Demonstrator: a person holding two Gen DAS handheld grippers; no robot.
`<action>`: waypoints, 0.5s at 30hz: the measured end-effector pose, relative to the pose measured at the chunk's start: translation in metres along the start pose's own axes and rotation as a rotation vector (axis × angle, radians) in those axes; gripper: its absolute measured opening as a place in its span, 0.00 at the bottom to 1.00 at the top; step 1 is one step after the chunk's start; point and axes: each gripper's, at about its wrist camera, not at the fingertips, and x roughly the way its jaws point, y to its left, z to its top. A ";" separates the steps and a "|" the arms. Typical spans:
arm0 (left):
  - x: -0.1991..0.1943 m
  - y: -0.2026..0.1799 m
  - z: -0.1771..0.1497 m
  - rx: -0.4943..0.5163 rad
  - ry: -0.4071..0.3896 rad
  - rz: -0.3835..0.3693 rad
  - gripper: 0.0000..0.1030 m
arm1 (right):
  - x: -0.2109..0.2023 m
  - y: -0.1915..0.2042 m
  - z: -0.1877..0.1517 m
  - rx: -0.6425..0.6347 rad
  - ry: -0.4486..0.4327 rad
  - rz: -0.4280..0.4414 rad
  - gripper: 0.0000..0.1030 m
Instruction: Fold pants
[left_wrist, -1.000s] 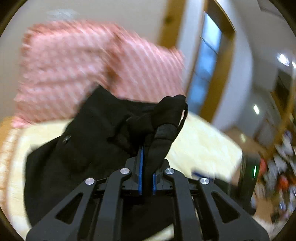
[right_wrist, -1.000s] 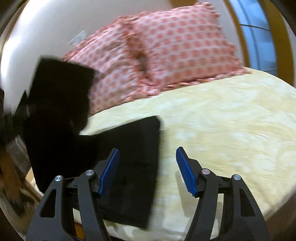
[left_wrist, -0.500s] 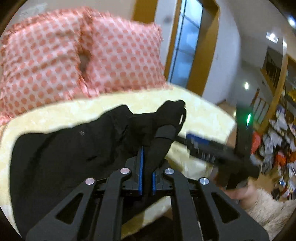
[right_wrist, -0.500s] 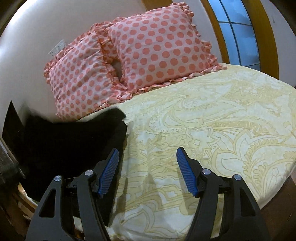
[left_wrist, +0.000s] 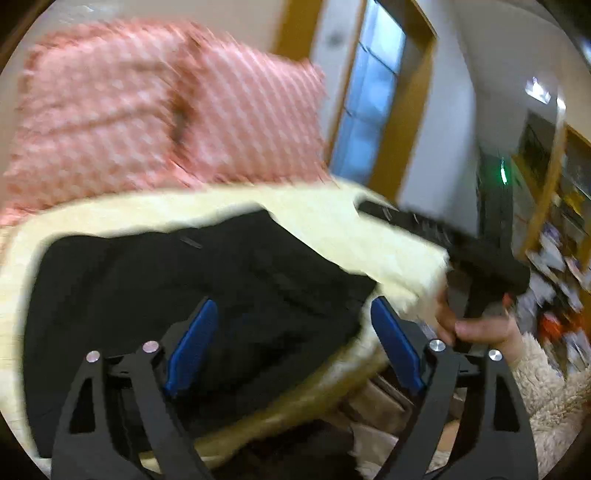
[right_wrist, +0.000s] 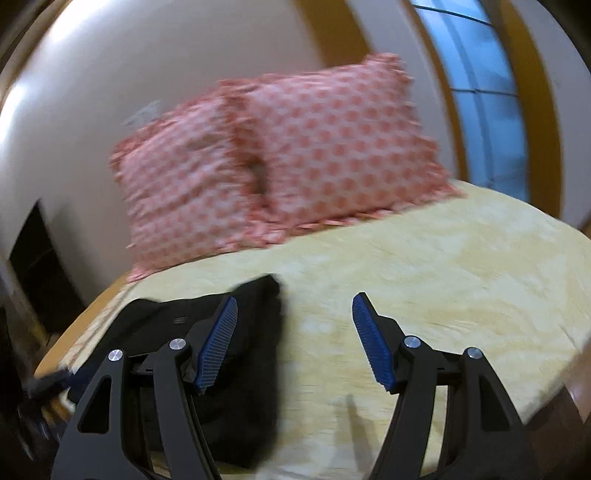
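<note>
The bed (right_wrist: 443, 266) carries 2 pink dotted pillows (right_wrist: 295, 162) far ahead of both tools. The black pants (left_wrist: 192, 280) lie flat on it, under the left hand-held gripper (left_wrist: 291, 343), whose jaws are opening with nothing pinched. The right hand-held gripper (right_wrist: 293, 341) stands apart, empty, pants at its left finger.

Black pants (right_wrist: 207, 354), pale yellow bedspread (right_wrist: 424, 280), pink dotted pillows (right_wrist: 332, 147), blue-padded tools.

A: The pants (left_wrist: 192, 291) look like matt black cloth, and the bedspread (right_wrist: 443, 273) a soft, pale yellow fabric.

B: The 2 pillows (right_wrist: 295, 162) are dotted cloth with frilled edges; the sleeve (left_wrist: 546, 391) is fleecy.
</note>
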 end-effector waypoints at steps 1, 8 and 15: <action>-0.010 0.012 0.001 -0.017 -0.030 0.064 0.84 | 0.005 0.012 -0.002 -0.034 0.018 0.039 0.65; -0.011 0.066 -0.010 -0.105 -0.010 0.319 0.86 | 0.035 0.077 -0.026 -0.204 0.092 0.190 0.65; 0.009 0.086 -0.045 -0.137 0.105 0.301 0.87 | 0.063 0.090 -0.058 -0.305 0.250 0.113 0.64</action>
